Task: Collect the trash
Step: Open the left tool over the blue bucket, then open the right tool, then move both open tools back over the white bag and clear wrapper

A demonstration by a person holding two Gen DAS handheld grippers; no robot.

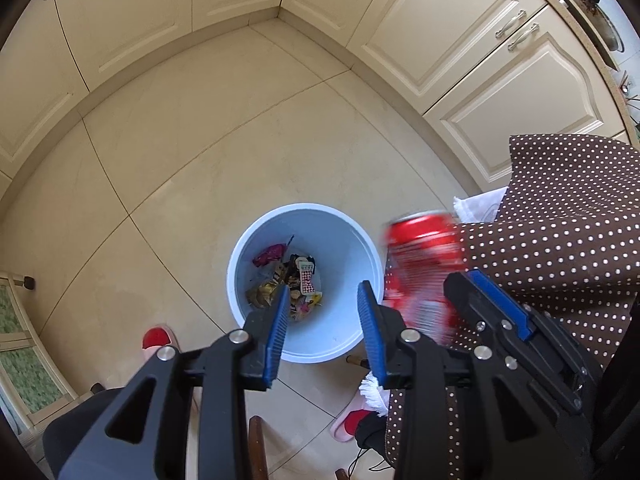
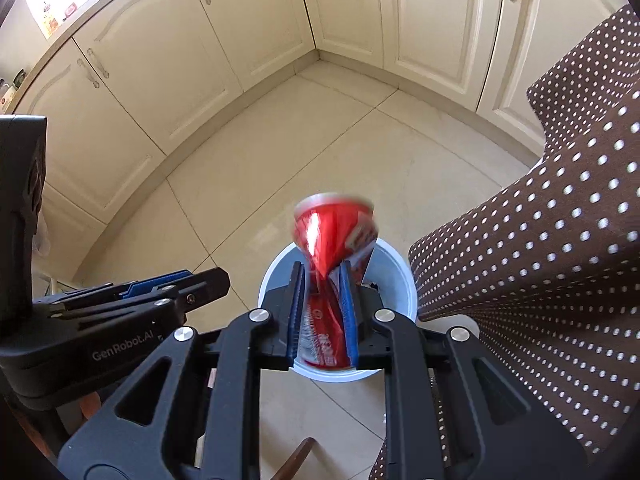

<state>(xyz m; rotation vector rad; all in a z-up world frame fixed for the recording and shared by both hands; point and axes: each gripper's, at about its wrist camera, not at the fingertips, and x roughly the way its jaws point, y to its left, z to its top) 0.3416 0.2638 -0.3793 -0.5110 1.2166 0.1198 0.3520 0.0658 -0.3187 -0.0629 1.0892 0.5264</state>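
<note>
Cream floor tiles [image 1: 248,152] run up to a corner of cream panelled cabinet doors [image 1: 460,36] with metal handles. On the floor stands a round pale-blue plastic trash bin [image 1: 256,248], its bottom littered with crumpled wrappers [image 1: 288,280] in gold, red and checkered print.

Over the bin, the left gripper [image 1: 323,304] hangs with its blue ribbed fingers [image 1: 370,328] partly spread and nothing between them.

Just to its right, the right gripper [image 2: 323,300] has its blue-padded fingers [image 2: 347,304] pinched on a crushed red aluminium drink can [image 2: 334,232], whose waist is squeezed narrow between the pads. The can's wider end flares out beyond the fingertips, above the bin's far rim as the right wrist camera sees it; the can is blurred, so its lettering cannot be read.

A brown cloth with white polka dots [image 2: 560,240] hangs at the right, close beside the can and bin, probably draped over a desk edge. Below, a person's pink slippers with red socks [image 1: 158,340] rest on the tiles near the bin.
</note>
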